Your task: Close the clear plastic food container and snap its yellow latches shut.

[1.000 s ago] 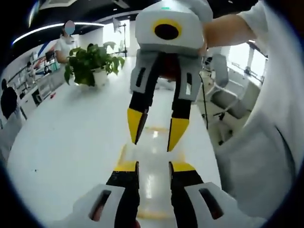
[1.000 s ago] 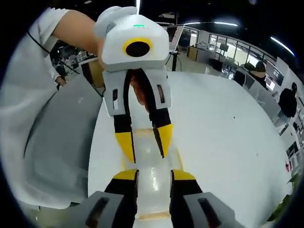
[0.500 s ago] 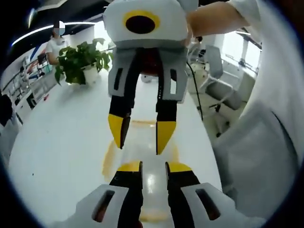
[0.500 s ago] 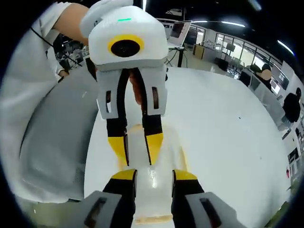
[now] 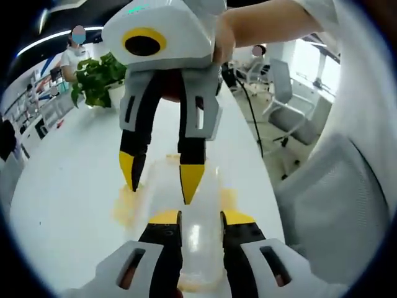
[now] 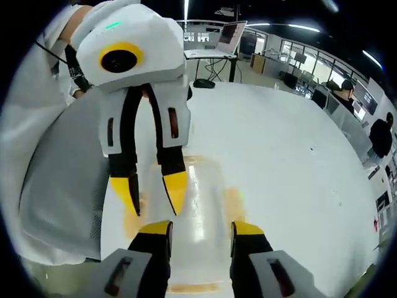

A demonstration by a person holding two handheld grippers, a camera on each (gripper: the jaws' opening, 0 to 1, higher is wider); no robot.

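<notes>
Clear rectangular plastic food container [image 5: 186, 205] w/ yellow latches lies flat on white bench [image 5: 68, 186], lengthwise betw. the two grippers, which face each other across it. Lid looks down on the box; can't tell if fully seated.

Left gripper [image 5: 193, 225]: yellow-tipped black jaws slightly apart, straddling near short end of container; nothing clamped that I can make out. In right gripper view it comes in from above [image 6: 151, 194], tips pointing down at the container's far end, near a yellow latch [image 6: 131, 218] on the long side.

Right gripper [image 6: 201, 228]: jaws apart, wider gap, clear lid showing betw. them, not gripping. In left gripper view it hangs over far end [image 5: 160, 181], one tip by a side latch [image 5: 124, 208], other tip over the lid. Contact w/ lid: can't tell.

Other side latch [image 6: 234, 205] visible as yellow patch on long edge. Latches appear splayed out, so prob. not yet snapped — judgement only.

Handling: thin clear plastic, light, empty-looking; likely slides on smooth bench and flexes under a push. Best to pin lid w/ one gripper, press or pinch a latch tab at its outer edge w/ the other. Tabs small, slick; risk of tip skating off.

Bkgd: potted green plant [image 5: 96, 77] at bench's far end, grey office chair [image 5: 291, 124] beside bench.
</notes>
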